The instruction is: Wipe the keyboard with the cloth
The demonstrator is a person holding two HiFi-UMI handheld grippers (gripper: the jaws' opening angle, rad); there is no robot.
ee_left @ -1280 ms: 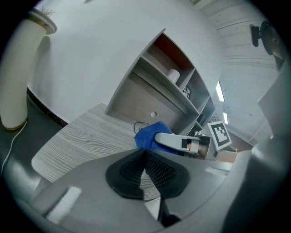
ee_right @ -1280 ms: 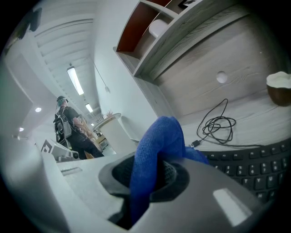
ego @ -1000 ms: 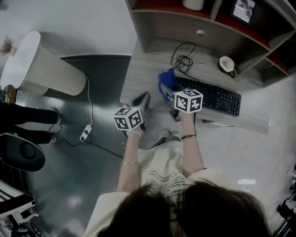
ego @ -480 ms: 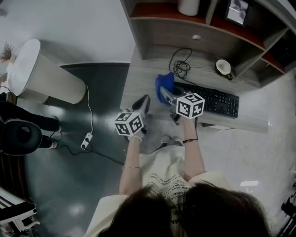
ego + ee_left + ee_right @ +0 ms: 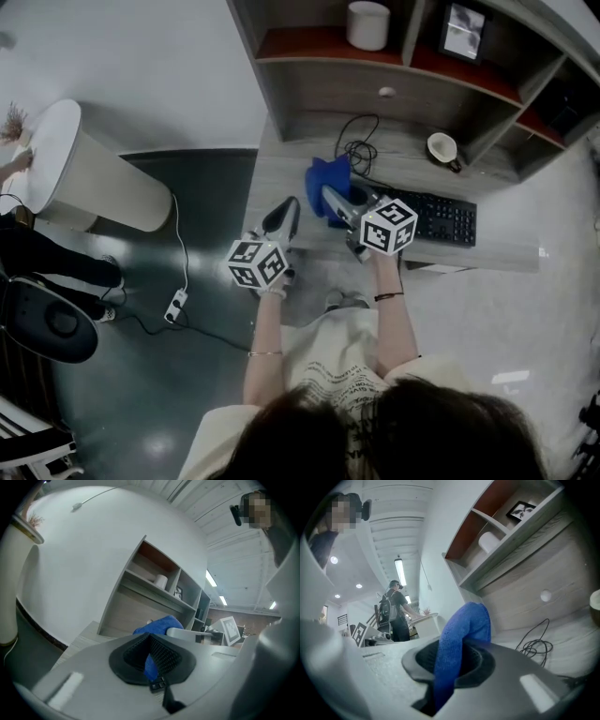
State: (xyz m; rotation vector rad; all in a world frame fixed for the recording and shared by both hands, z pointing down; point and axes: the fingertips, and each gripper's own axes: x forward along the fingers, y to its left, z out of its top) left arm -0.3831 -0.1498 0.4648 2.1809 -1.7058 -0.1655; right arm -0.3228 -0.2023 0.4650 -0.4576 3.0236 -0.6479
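**Blue cloth pinched in the right gripper above the keyboard's left end**

Nearest the camera, the person's two bare forearms are reaching forward side by side. Each is ending in a white cube with black square markers.

The left gripper (image 5: 289,208) is pointing up and away over the near edge of the pale wood-grain desk (image 5: 281,169). In its own view, the left gripper's (image 5: 151,656) ribbed black pads are sitting almost pressed together. They are leaving only a thin slit where blue is showing through, and nothing is gripped.

The right gripper (image 5: 330,199) is angling towards the upper left. Its jaws are pinching the soft, nubbly blue terry cloth (image 5: 323,178). In the right gripper view the cloth (image 5: 464,625) is rising from between the right gripper's (image 5: 450,667) pads and folding over in a rounded hump.

The cloth is hanging just beside the left end of the flat black keyboard (image 5: 441,217), which is lying along the desk's front right. I cannot tell whether the two are touching.

Farther back, a thin black cable (image 5: 359,150) is lying in a loose coil. A round cream cup (image 5: 441,147) is standing to its right. On the red-lined shelf above, a white cylinder (image 5: 367,23) and a framed picture (image 5: 464,28) are standing apart.
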